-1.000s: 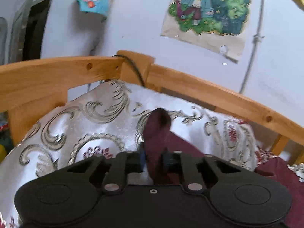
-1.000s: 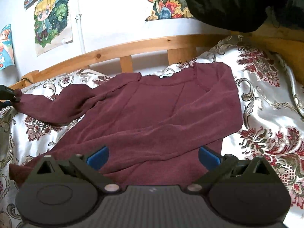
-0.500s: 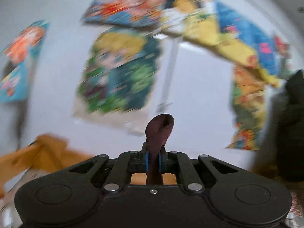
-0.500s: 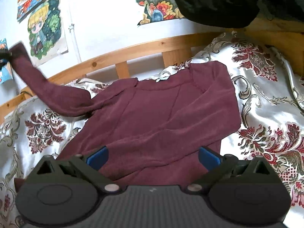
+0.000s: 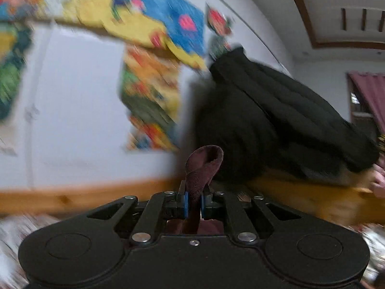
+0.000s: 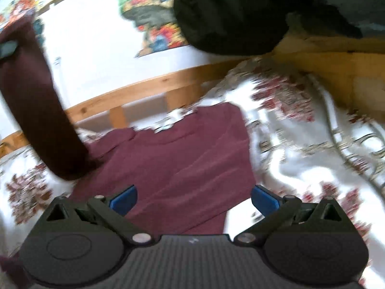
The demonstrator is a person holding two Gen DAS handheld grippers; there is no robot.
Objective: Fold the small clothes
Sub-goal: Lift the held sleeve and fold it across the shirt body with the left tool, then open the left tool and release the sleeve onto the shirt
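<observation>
A maroon long-sleeved top (image 6: 178,163) lies flat on the patterned bedspread (image 6: 300,149). Its left sleeve (image 6: 41,110) is lifted high off the bed and hangs as a dark tube at the left of the right wrist view. In the left wrist view the sleeve cuff (image 5: 204,166) sticks up between the blue pads, with my left gripper (image 5: 193,203) shut on it. My right gripper (image 6: 192,197) stands open just above the top's lower part, nothing between its fingers.
A wooden bed rail (image 6: 144,89) runs behind the top. A black garment (image 6: 231,16) hangs over the rail at the upper right. Colourful posters (image 5: 149,106) cover the white wall. The bedspread lies bare to the right of the top.
My left gripper has lifted the sleeve from the bed and swung it up and to the right, its view now on the wall and black garment. My right gripper has shifted slightly forward.
</observation>
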